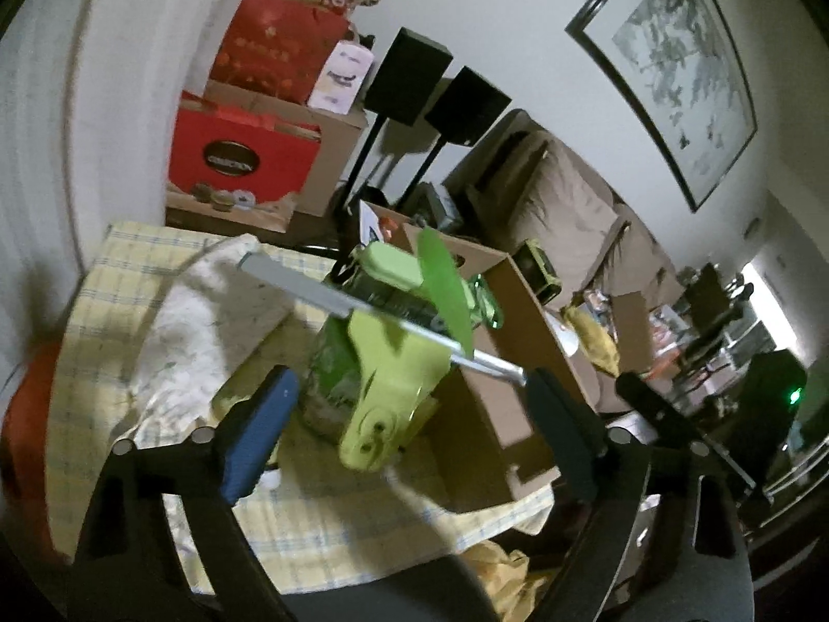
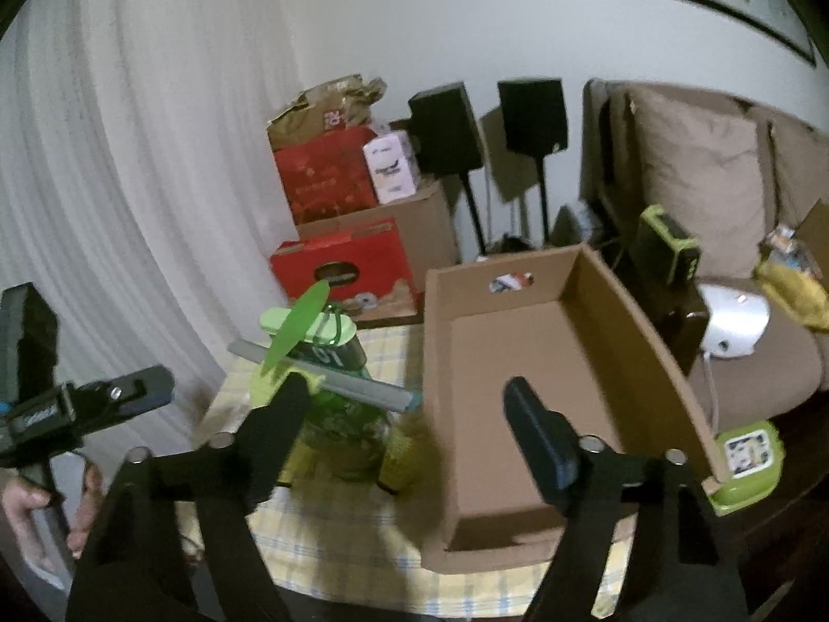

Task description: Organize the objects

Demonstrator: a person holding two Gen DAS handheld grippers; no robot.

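A lime-green squeegee (image 1: 388,378) with a grey blade (image 1: 311,290) lies tilted across a green jar (image 1: 326,378) on the checked tablecloth (image 1: 337,534). An open cardboard box (image 1: 497,414) stands just right of the jar. My left gripper (image 1: 409,383) is open, its fingers either side of the squeegee handle without pressing it; the blade's end is near the right finger (image 1: 565,430). In the right wrist view my right gripper (image 2: 406,389) is open in front of the jar (image 2: 342,425) and the box wall (image 2: 647,342), holding nothing. The left gripper (image 2: 119,394) shows at the far left, held by a hand (image 2: 20,513).
A white cloth (image 1: 207,321) lies on the table's left part. Red and cardboard boxes (image 2: 337,217) are stacked behind the table, beside two black speakers on stands (image 2: 445,129). A brown sofa (image 2: 699,176) with clutter is at the right. A small green container (image 2: 746,456) sits by the box corner.
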